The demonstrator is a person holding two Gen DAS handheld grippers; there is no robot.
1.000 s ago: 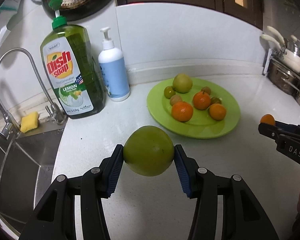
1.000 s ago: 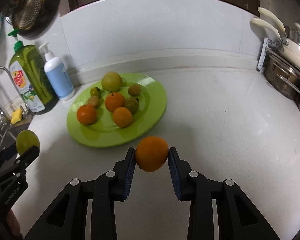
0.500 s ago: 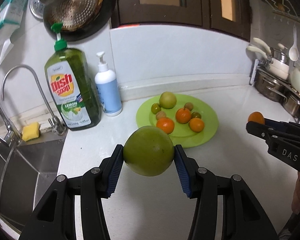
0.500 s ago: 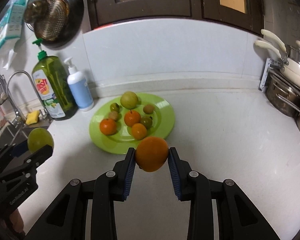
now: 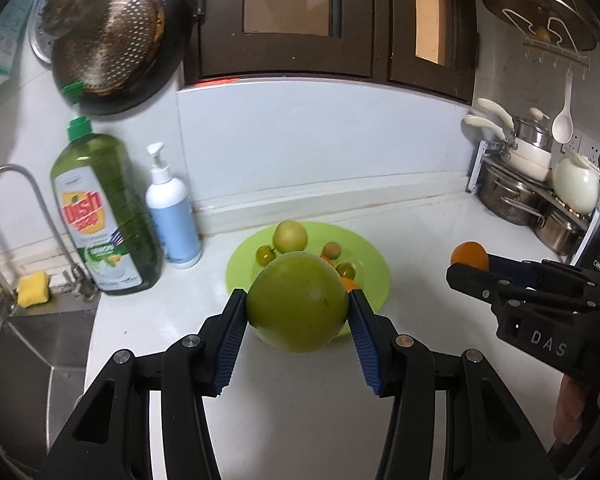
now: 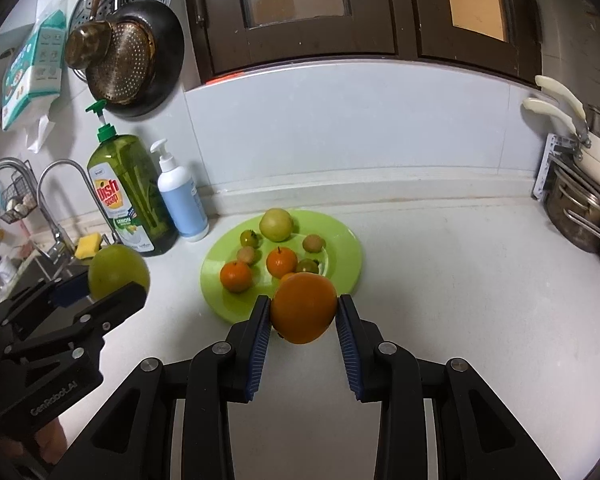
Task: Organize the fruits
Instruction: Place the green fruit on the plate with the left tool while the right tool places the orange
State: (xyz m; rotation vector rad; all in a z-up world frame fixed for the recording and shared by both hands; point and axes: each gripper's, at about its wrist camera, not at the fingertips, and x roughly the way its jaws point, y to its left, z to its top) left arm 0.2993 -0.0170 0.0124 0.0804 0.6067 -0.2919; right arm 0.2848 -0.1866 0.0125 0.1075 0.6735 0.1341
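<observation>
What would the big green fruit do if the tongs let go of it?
The big green fruit would probably drop onto the counter, since it hangs in the air, held only at its sides by the left tongs. Being round, it would likely roll. It looks solid and firm, so it may land with a thump.

From the left wrist, the big round green fruit (image 5: 297, 302) blocks most of the lime-green plastic plate (image 5: 370, 252); the small orange fruits (image 5: 349, 282) behind barely peek out. Steel sink (image 5: 28, 344) is cut off.
</observation>
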